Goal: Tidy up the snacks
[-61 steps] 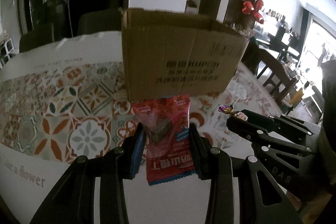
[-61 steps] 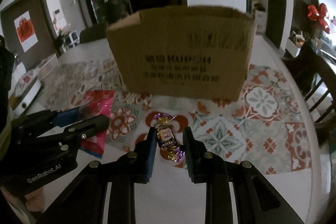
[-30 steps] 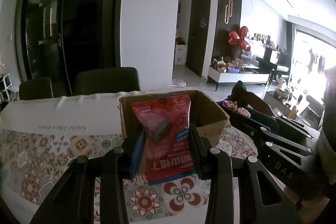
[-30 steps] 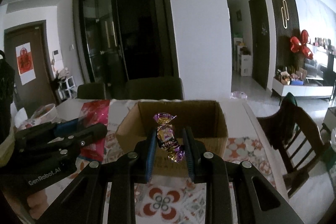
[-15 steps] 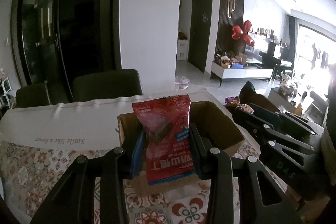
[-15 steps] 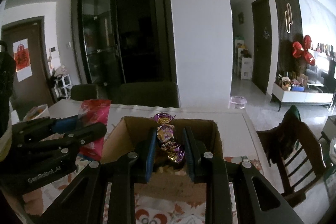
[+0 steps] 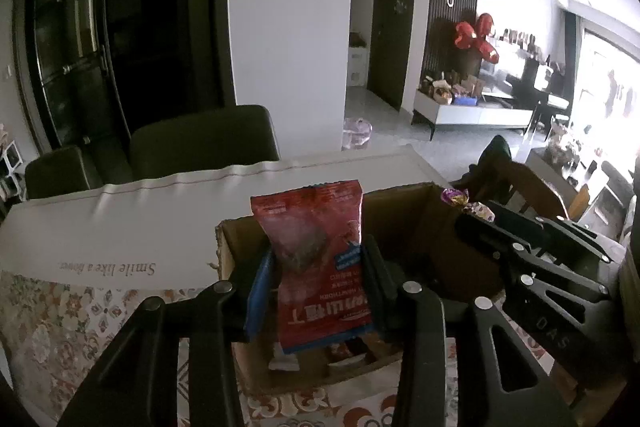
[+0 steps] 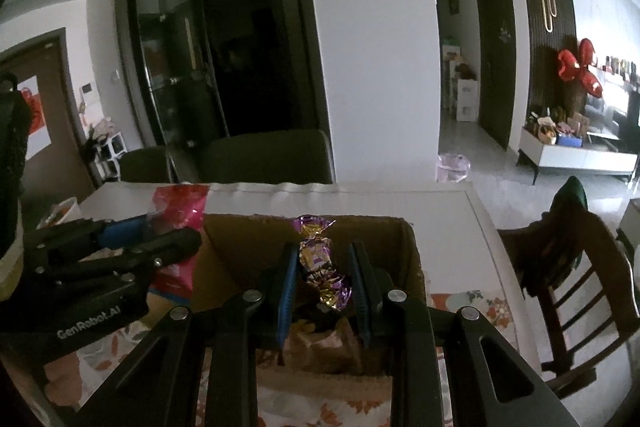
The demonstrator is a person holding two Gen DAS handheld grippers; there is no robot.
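Observation:
My left gripper (image 7: 316, 267) is shut on a red snack packet (image 7: 320, 267) and holds it over the open cardboard box (image 7: 404, 215). My right gripper (image 8: 324, 267) is shut on a purple and gold wrapped candy (image 8: 320, 259), also over the box (image 8: 240, 251). In the left wrist view the right gripper (image 7: 476, 215) and its candy (image 7: 456, 197) show at the right. In the right wrist view the left gripper (image 8: 176, 235) and the packet (image 8: 180, 207) show at the left. Some snacks lie on the box floor, dim.
The box stands on a table with a patterned tile cloth (image 7: 60, 327) and a white runner (image 7: 120, 227). Dark chairs (image 7: 204, 143) stand at the far side. A wooden chair (image 8: 568, 275) stands to the right of the table.
Both grippers have moved forward and down over the box with their snacks still held. The box now fills more of the lower view and its inside shows.

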